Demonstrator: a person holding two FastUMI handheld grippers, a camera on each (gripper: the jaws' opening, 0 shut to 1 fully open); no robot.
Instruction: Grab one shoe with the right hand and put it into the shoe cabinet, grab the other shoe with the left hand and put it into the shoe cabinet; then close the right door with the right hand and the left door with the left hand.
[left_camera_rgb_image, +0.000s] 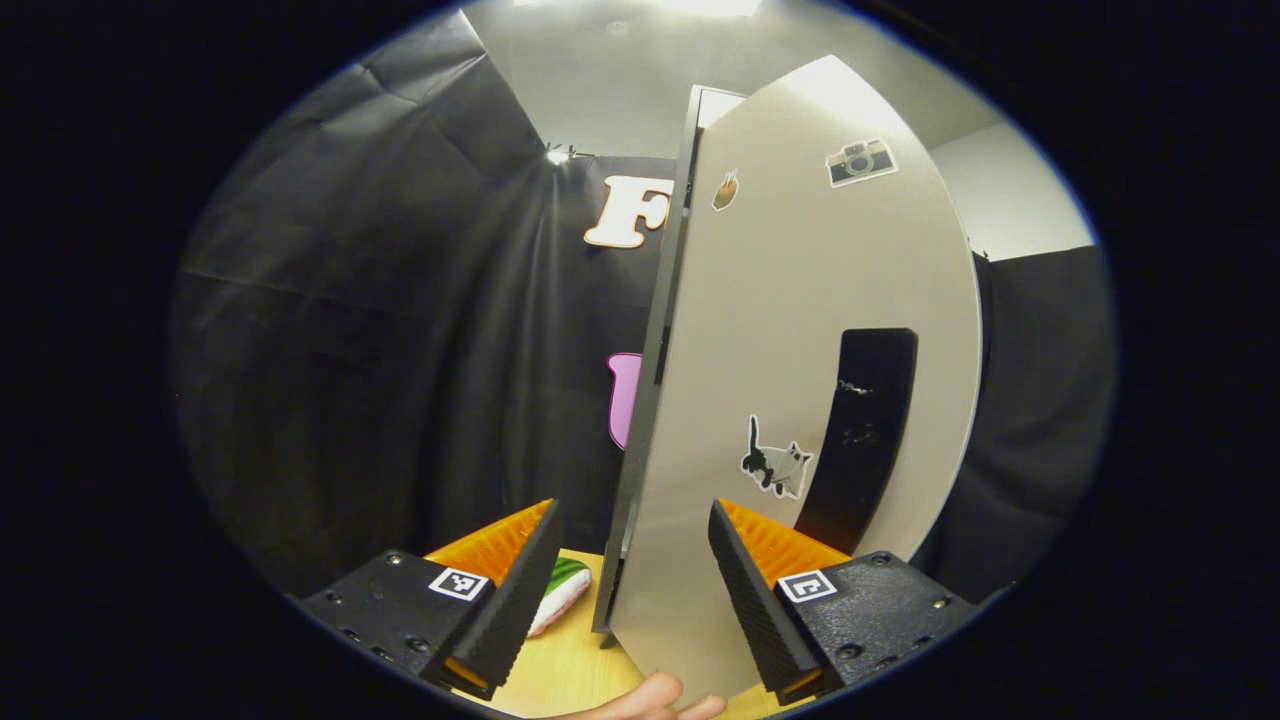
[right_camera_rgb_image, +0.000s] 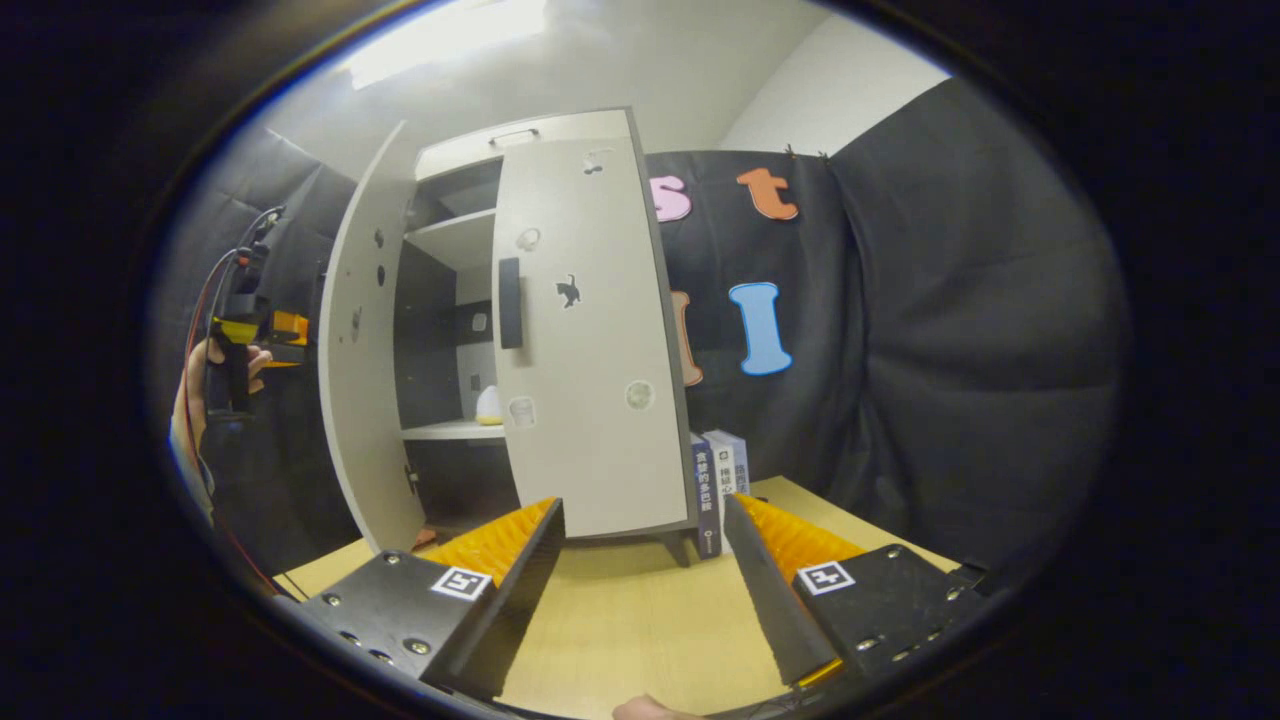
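Cabinet (right_camera_rgb_image: 560, 330): stands upright on the wooden surface (right_camera_rgb_image: 640, 620), long axis vertical, front facing the right tool's camera.
Right door (right_camera_rgb_image: 590, 340): looks nearly closed, black handle (right_camera_rgb_image: 510, 302) at its inner edge.
Left door (left_camera_rgb_image: 800, 400): open, swung outward, tall axis vertical; its outer face with black handle (left_camera_rgb_image: 865, 430) fills the left gripper view.
Left tool (left_camera_rgb_image: 630, 585): released, fingers apart and holding nothing, just beside the left door's lower edge.
Right tool (right_camera_rgb_image: 645, 580): released, empty, well back from the cabinet above the surface.
Shoe (right_camera_rgb_image: 488, 405): a pale shape on the middle shelf, probably one shoe; too small to tell which way it points.
Risk: a push low on the door edge could slip off, or shove the whole cabinet instead of swinging the door.
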